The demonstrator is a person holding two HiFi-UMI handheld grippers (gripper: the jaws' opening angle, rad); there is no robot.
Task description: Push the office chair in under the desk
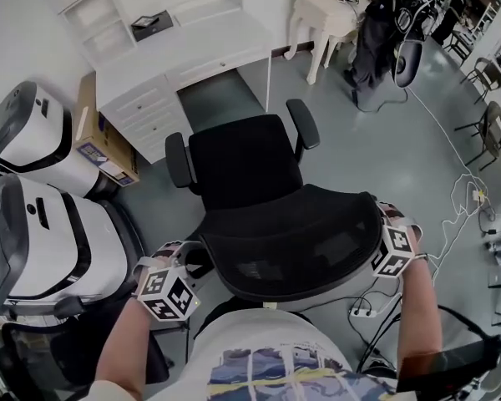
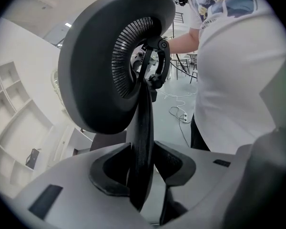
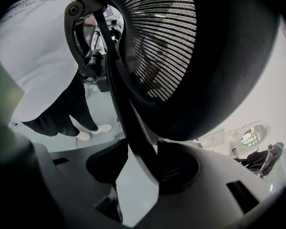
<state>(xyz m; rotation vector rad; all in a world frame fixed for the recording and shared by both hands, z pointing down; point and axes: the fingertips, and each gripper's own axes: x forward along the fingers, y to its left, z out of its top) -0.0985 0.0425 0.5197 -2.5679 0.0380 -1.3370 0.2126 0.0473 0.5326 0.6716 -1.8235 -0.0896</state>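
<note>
Left claw (image 1: 190, 261) and right claw (image 1: 377, 217) each clamp the office chair's (image 1: 249, 170) backrest rim (image 2: 142, 142); uneven pushing could swivel it, knocking an armrest (image 1: 178, 161) against the desk (image 1: 192, 44) edge

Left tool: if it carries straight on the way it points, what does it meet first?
The office chair's backrest rim: it already sits between the left tool's jaws, apparently pressed by both pads, so no free travel ahead.
</note>
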